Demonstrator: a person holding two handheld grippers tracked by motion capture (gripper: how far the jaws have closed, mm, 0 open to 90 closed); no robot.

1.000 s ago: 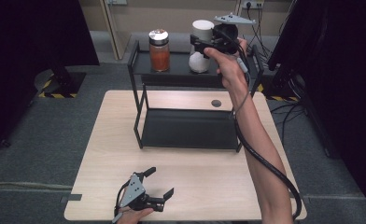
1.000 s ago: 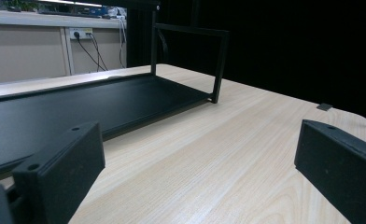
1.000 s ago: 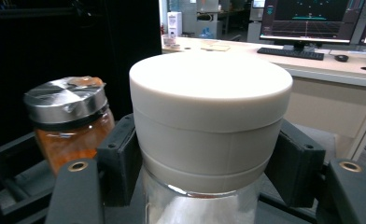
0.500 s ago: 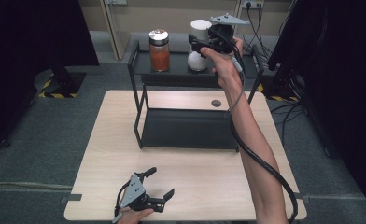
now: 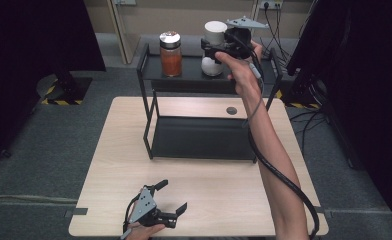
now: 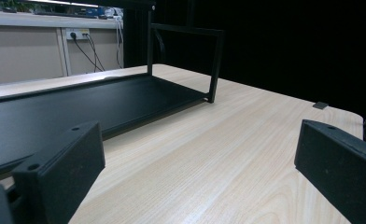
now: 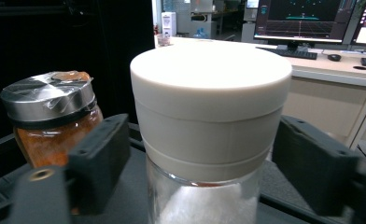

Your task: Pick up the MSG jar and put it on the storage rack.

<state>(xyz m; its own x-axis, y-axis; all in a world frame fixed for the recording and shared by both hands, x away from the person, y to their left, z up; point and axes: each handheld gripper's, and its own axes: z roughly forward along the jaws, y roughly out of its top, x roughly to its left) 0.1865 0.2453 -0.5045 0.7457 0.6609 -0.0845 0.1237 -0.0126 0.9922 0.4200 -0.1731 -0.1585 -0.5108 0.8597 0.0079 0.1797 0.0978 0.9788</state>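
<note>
White-lidded jar [image 7: 209, 121] is standing on the top shelf of the black rack [image 5: 149, 120], at about one o'clock on the table [image 5: 109, 165] in the high view, with the orange-filled jar [image 5: 171, 54] sitting just beside it at its nine o'clock. Right gripper [image 7: 202, 163] is reaching around the white lid, its jaws having just been opening; they are now flanking the lid with a gap showing on each side, released rather than pressing. Left gripper [image 5: 173, 200] is resting at the table's six o'clock edge, jaws spread wide and holding nothing over bare wood.
</note>
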